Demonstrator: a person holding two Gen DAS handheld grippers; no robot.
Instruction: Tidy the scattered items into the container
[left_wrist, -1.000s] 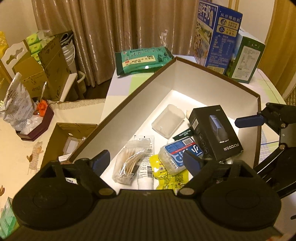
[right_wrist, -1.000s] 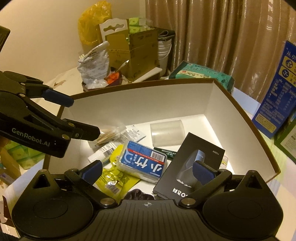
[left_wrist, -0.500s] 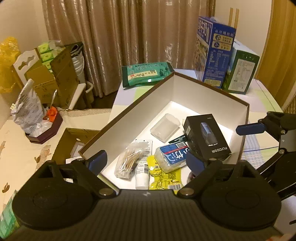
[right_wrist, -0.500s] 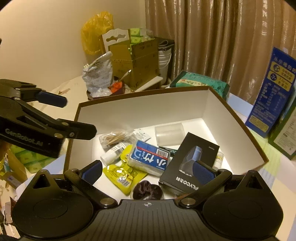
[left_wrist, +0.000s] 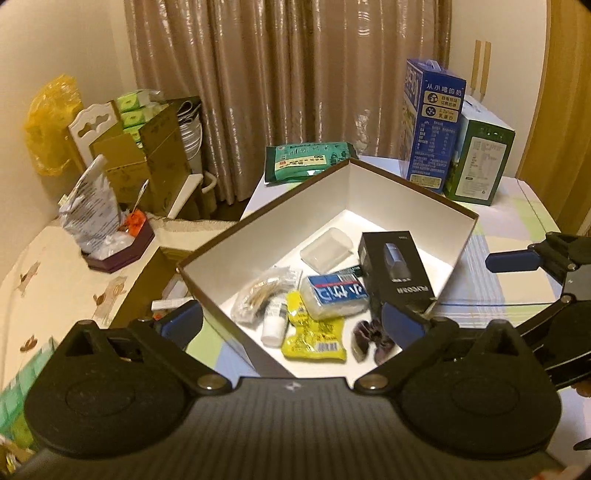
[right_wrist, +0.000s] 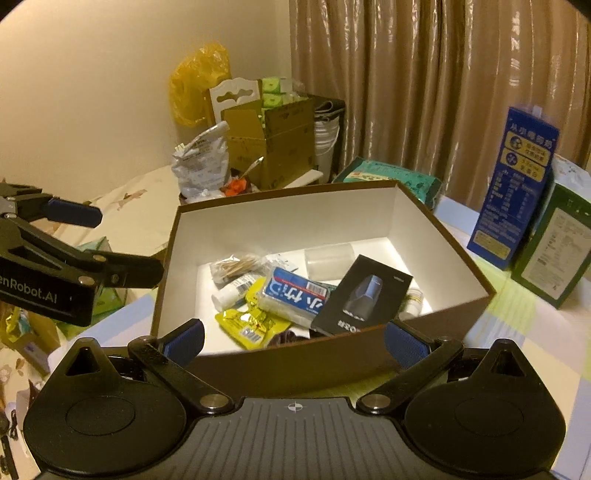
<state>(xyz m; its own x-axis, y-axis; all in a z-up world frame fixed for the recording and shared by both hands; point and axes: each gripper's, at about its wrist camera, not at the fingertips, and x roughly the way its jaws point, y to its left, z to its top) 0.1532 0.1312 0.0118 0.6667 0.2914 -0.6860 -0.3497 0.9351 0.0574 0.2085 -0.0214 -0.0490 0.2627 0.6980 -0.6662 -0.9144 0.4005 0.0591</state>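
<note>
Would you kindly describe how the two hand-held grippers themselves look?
Both are matte black plastic: the left hand-held gripper and right hand-held gripper have ribbed bodies, round pivot discs, silver pins and blue textured pads. White "GenRobot.AI" lettering marks the left one's side.

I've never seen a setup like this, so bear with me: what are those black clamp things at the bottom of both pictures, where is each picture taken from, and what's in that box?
There is no robot arm here. A person holds a hand-held two-finger clamp in each hand, and each clamp carries a wide-angle camera looking forward along its fingers. One picture is from the left gripper, the other from the right gripper; each also catches the other clamp at its edge.

Both look down into an open brown box with white walls, standing on a table. Inside lie a black carton, a blue-labelled pack, a yellow sachet, a bag of cotton swabs, a small white tube, a clear plastic case and a dark hair scrunchie.

Neither clamp holds anything. The left one's jaws are opening; the right's stand wide apart.
</note>
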